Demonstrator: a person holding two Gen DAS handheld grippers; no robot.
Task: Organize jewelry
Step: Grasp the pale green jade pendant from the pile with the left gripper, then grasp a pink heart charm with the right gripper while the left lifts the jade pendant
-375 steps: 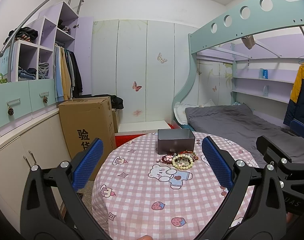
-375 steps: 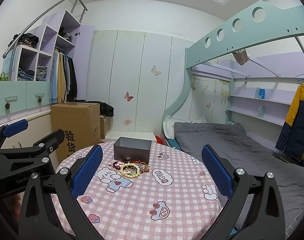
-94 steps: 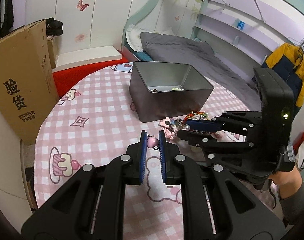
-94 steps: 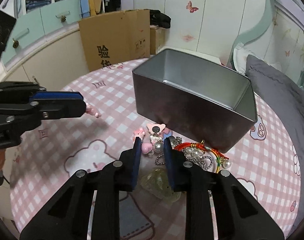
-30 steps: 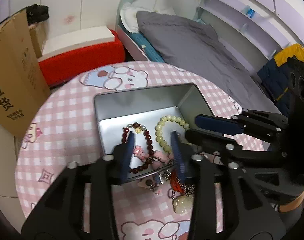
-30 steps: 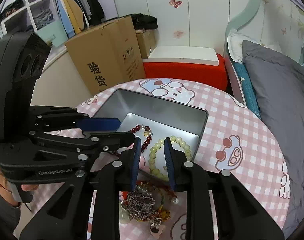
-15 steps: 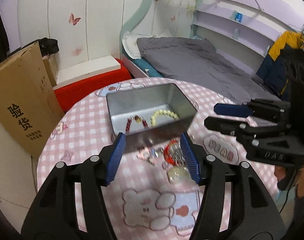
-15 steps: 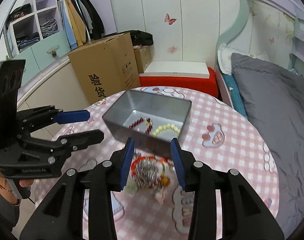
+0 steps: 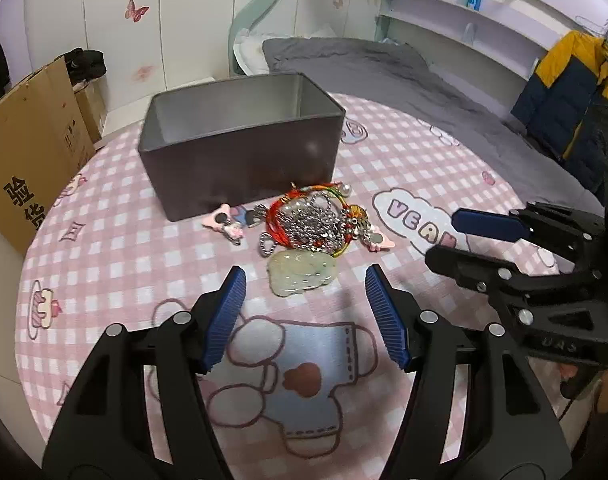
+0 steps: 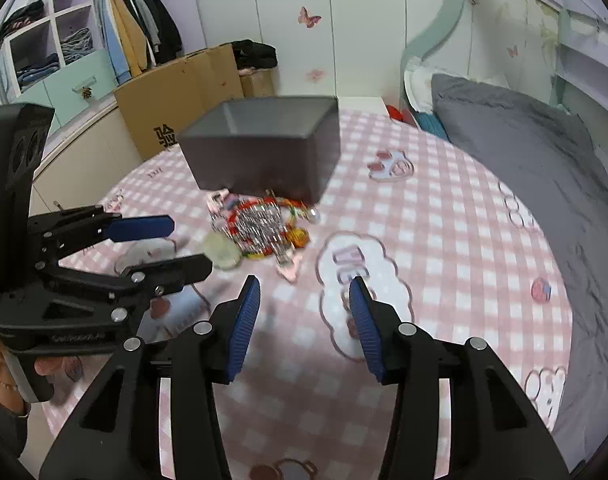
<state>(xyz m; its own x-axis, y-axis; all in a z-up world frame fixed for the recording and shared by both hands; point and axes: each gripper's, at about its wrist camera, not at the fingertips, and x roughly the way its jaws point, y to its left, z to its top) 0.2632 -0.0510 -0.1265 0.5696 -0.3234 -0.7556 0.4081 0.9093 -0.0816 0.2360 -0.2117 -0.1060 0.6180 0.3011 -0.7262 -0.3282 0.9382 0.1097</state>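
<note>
Left hand-held gripper (image 9: 305, 290): jaws spread wide, empty, above the bench (image 9: 124, 280). Right hand-held gripper (image 10: 304, 300): jaws parted, empty. Jewelry pile (image 9: 314, 224) lies on the bench at the left gripper's 12 o'clock, touching the grey tin box (image 9: 240, 160); a pale green pendant (image 9: 302, 272) sits nearest the fingers.

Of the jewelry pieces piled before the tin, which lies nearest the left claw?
The pale green jade pendant: it sits at the pile's near edge, just ahead of the open left claw.
</note>
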